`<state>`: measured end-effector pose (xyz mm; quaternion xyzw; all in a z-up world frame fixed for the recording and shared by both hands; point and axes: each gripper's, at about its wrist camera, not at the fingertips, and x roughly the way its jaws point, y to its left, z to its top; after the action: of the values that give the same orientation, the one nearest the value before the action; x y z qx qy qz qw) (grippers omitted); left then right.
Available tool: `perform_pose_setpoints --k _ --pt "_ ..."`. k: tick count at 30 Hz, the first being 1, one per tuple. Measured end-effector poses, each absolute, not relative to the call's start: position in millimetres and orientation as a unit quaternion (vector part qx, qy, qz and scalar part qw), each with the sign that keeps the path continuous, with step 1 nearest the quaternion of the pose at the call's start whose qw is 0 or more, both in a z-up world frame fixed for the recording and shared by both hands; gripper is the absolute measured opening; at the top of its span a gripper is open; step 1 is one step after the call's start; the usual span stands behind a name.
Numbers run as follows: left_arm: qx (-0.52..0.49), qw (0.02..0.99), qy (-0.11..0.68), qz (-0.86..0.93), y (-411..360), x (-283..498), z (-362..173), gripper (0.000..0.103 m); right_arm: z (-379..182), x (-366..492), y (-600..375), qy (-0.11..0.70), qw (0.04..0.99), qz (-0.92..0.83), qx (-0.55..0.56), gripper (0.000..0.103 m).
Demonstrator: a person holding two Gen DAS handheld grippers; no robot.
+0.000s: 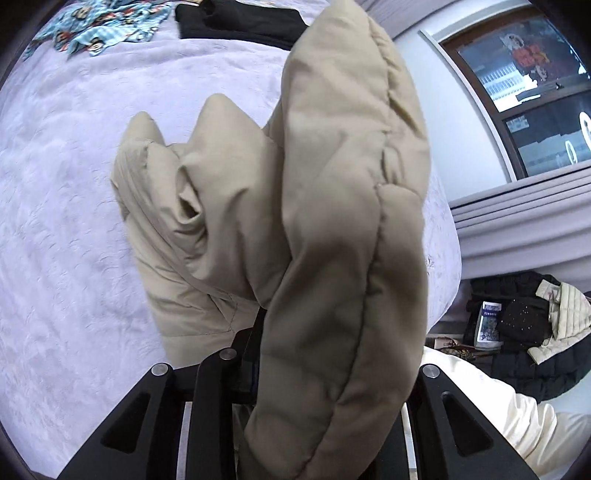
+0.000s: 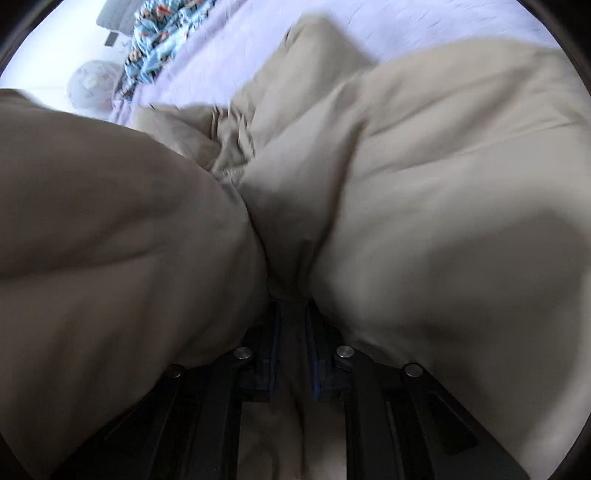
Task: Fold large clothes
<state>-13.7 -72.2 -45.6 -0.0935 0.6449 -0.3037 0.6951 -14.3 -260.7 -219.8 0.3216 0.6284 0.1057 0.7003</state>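
A beige padded jacket (image 1: pixel 332 221) is held up over a bed with a lilac cover (image 1: pixel 74 184). My left gripper (image 1: pixel 295 354) is shut on a thick quilted fold of the jacket, which drapes over its fingers and hides the right one. The jacket's far part sags onto the bed. In the right wrist view the same beige jacket (image 2: pixel 424 184) fills the frame. My right gripper (image 2: pixel 293 332) is shut on a pinch of its fabric between the blue-edged pads (image 2: pixel 271 354). The view is blurred.
A folded black garment (image 1: pixel 240 22) and a blue patterned garment (image 1: pixel 103 26) lie at the far side of the bed; the patterned one also shows in the right wrist view (image 2: pixel 159 40). Dark clothes and a book (image 1: pixel 517 325) are piled beside the bed, under a window (image 1: pixel 535 92).
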Motion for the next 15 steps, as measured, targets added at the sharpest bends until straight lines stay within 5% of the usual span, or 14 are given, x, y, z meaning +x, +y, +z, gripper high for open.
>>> perform_pose_setpoints --k 5,8,15 --pt "-0.087 0.661 0.673 -0.32 -144.4 8.3 -69.3 0.027 -189.0 -73.2 -348.5 0.583 0.725 0.06 0.362 0.017" --pt "-0.109 0.623 0.685 -0.363 -178.4 11.5 -93.0 0.053 -191.0 -109.0 -379.0 0.573 0.721 0.027 0.388 0.017" --pt "-0.121 0.596 0.702 -0.371 -226.9 20.9 -137.5 0.054 -192.1 -174.6 -404.0 0.566 0.707 0.01 0.425 0.017"
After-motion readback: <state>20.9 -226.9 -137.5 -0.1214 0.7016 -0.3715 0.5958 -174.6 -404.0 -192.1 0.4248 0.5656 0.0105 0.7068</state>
